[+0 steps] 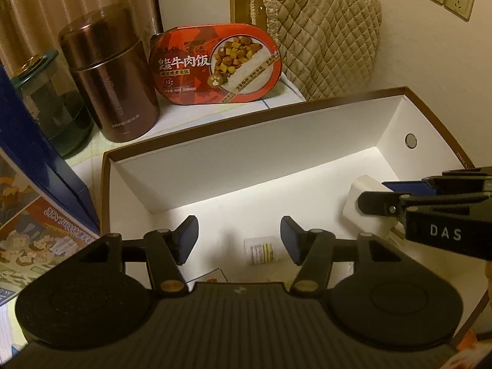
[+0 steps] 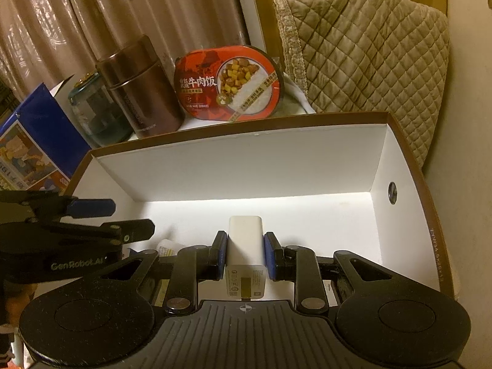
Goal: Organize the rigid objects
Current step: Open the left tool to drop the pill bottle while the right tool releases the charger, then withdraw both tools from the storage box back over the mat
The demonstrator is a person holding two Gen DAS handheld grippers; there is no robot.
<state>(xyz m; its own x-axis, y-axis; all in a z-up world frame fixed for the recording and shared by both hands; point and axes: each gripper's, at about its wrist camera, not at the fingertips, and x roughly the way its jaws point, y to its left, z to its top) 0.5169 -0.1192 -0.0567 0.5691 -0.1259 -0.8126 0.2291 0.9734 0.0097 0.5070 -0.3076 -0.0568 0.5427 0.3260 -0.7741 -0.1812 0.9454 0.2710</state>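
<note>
1. The open box [image 2: 406, 166], brown outside and white inside, takes up most of both views; its floor is bare toward the far wall, and a round metal stud sits on its right end wall.
2. Behind the box's far edge stand a quilted cover [image 2: 369, 55], a red ready-meal tray [image 2: 227, 86] propped upright, a brown steel canister [image 2: 141, 92] and a glass jar [image 2: 92, 113]; a blue carton [image 1: 37, 166] leans by the box's left edge.
3. The right gripper [image 2: 243, 256] is inside the box near its front edge, jaws clamped on the two long sides of a white power bank [image 2: 246, 240], which points toward the far wall with its label end nearest the camera.
4. The left gripper [image 1: 240, 235] hovers over the box's front-left part, jaws apart and holding nothing; a small white labelled bottle [image 1: 261, 250] lies on the floor beneath them.
5. My reading: the power bank is being set down. Lower it until it lies flat on the floor, keep it parallel to the right end wall, and spread the jaws only once it rests, so it does not tip or slide toward the bottle.
</note>
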